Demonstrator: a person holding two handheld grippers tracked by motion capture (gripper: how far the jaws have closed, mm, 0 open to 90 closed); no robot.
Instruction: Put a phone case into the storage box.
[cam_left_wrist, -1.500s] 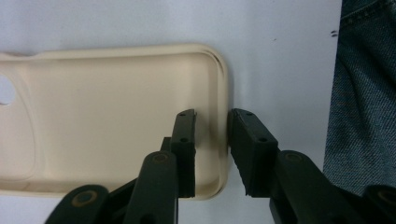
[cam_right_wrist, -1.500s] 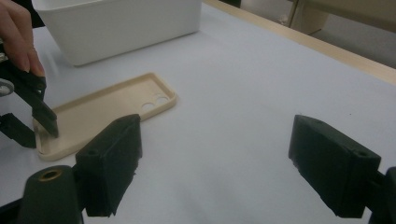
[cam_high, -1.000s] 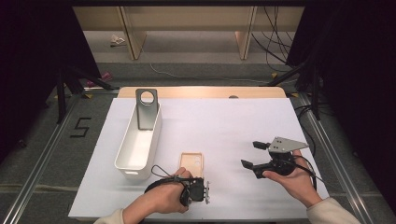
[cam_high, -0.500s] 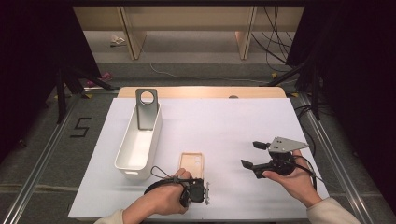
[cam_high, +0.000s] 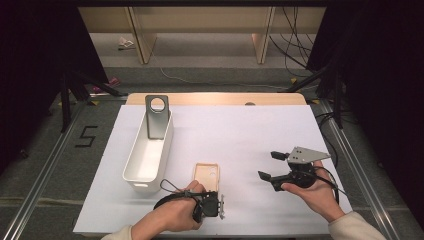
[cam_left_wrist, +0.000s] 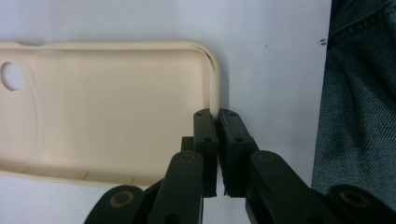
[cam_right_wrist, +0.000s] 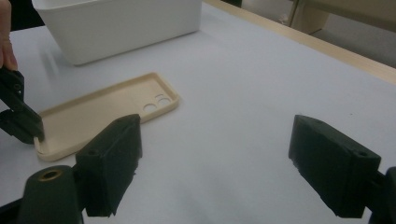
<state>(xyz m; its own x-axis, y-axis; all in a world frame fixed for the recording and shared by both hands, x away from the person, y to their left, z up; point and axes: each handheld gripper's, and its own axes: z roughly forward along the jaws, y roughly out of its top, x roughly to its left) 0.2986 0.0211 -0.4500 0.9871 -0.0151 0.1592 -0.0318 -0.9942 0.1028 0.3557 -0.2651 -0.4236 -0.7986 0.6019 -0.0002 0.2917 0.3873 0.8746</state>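
Observation:
A cream phone case (cam_high: 206, 176) lies inner side up on the white table cover (cam_high: 240, 130), camera cut-outs toward the far side. My left gripper (cam_high: 206, 194) sits at its near end. In the left gripper view the case (cam_left_wrist: 116, 107) fills the left, and the left gripper (cam_left_wrist: 218, 116) is shut on its raised rim near a corner. My right gripper (cam_high: 267, 165) hovers open to the right of the case, nothing between its fingers. The right gripper view shows its wide-apart jaws (cam_right_wrist: 217, 140), the case (cam_right_wrist: 107, 114) beyond them, and the left gripper (cam_right_wrist: 21, 123) on the case's end.
A white oblong bin (cam_high: 134, 165) stands at the left, holding an upright grey metal plate with a round hole (cam_high: 157, 117). The bin's wall (cam_right_wrist: 116, 28) rises just past the case. A wooden table edge (cam_high: 215, 98) runs along the back. Blue denim (cam_left_wrist: 359, 116) shows at the table's near edge.

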